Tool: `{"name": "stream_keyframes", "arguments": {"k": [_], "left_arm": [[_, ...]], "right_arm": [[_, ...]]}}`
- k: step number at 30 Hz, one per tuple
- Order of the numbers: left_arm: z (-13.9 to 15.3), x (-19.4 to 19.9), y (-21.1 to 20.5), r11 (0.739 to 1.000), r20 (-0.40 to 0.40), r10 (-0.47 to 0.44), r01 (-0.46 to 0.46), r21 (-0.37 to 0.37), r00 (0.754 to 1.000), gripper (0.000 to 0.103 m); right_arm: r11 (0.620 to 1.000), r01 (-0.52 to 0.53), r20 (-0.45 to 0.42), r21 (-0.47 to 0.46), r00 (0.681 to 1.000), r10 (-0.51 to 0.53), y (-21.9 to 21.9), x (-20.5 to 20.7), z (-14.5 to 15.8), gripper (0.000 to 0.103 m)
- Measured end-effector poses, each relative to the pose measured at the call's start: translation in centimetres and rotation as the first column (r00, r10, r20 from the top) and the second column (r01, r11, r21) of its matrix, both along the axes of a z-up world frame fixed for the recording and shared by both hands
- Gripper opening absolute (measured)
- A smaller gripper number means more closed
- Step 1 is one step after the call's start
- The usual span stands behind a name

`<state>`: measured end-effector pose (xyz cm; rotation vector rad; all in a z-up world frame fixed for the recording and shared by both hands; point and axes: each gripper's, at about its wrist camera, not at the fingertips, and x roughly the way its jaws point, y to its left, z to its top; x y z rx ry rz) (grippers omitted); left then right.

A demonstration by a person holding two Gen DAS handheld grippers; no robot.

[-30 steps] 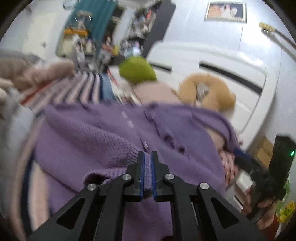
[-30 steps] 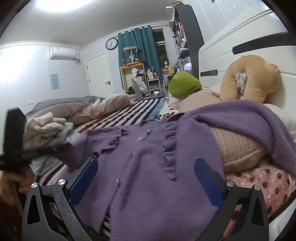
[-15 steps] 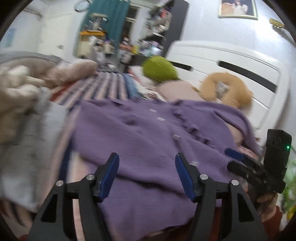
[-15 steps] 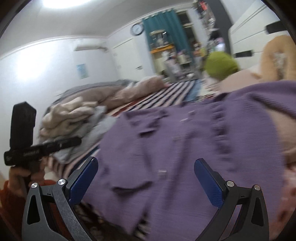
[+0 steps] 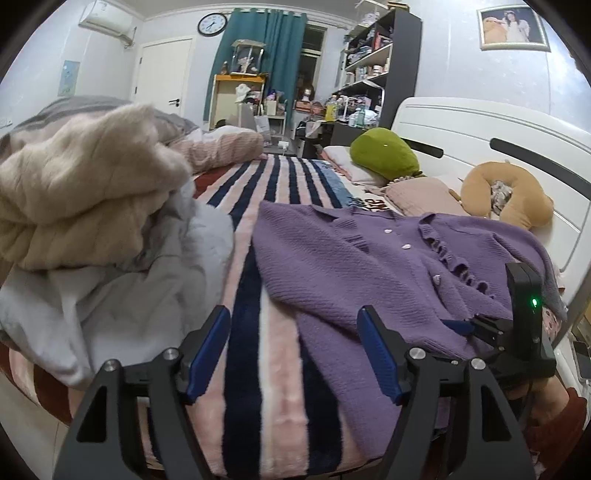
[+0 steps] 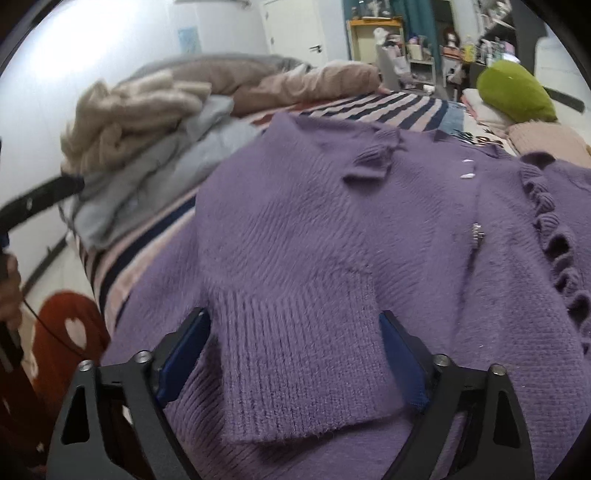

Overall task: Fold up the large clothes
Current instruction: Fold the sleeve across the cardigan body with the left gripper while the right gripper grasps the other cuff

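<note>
My left claw (image 5: 293, 354) hangs over the near edge of the striped blanket (image 5: 255, 266), its jaws opening with nothing between them but bare blanket; the purple cardigan (image 5: 354, 266) lies just to the right of it, spread flat on that blanket. My right claw (image 6: 293, 356) is closing, and the ribbed cuff (image 6: 295, 354) of a sleeve folded across the cardigan (image 6: 295, 229) sits between its 2 blue pads (image 6: 184, 350); I cannot see the pads pressing on the knit yet. Only the left view takes in the room beyond the blanket: the white headboard (image 5: 480, 129), a tan plush cushion (image 5: 517, 199) against it, the wall clock (image 5: 212, 24), the teal curtain (image 5: 266, 44) and the dark shelves (image 5: 384, 55); it also shows my right claw (image 5: 476, 326) from the side, low over the cardigan's right edge. Only the right view shows the cuff's ribbing up close. Both views catch the green pillow (image 6: 515, 96) past the cardigan and the heap of beige and grey clothes (image 5: 92, 229) on the blanket's left side. The cardigan is a thick lilac knit with a ruffled placket (image 6: 557, 243), small pale buttons (image 5: 406, 245) and a turned collar; its far sleeve drapes over a pink pillow (image 5: 424, 195) toward the headboard.
</note>
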<state>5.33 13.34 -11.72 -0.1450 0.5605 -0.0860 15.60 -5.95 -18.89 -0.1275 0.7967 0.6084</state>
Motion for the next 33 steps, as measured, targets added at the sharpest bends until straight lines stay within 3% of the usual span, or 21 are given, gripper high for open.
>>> {"name": "stream_keyframes", "arguments": {"k": [3, 6, 13, 21, 28, 33], "left_arm": [[-0.7, 0.1, 0.6, 1.0, -0.013, 0.016, -0.016, -0.006, 1.0, 0.068], [-1.0, 0.2, 1.0, 1.0, -0.016, 0.015, -0.016, -0.015, 1.0, 0.068], [-0.9, 0.6, 0.5, 1.0, -0.011, -0.009, 0.009, -0.014, 1.0, 0.068], [-0.6, 1.0, -1.1, 0.999, -0.019, -0.032, 0.032, 0.004, 0.999, 0.068], [0.1, 1.8, -4.0, 0.997, -0.017, -0.079, 0.08, 0.017, 0.997, 0.069], [-0.2, 3.2, -6.6, 0.993, -0.04, -0.111, 0.112, 0.036, 0.993, 0.07]], "right_arm": [[0.996, 0.021, 0.049, -0.089, 0.999, -0.016, 0.8, -0.5, -0.2, 0.025], [0.993, 0.048, 0.135, -0.104, 0.99, -0.033, 0.6, -1.4, 1.5, 0.012], [0.984, 0.171, 0.304, -0.057, 0.942, -0.146, -2.3, -1.3, 7.2, 0.009], [0.959, 0.283, 0.322, 0.019, 0.906, -0.274, -10.1, -1.0, 11.5, 0.009], [0.927, 0.373, 0.239, 0.044, 0.897, -0.372, -16.5, -2.9, 9.5, 0.009], [0.935, 0.348, 0.14, 0.063, 0.925, -0.354, -18.1, -3.9, 6.1, 0.01]]}}
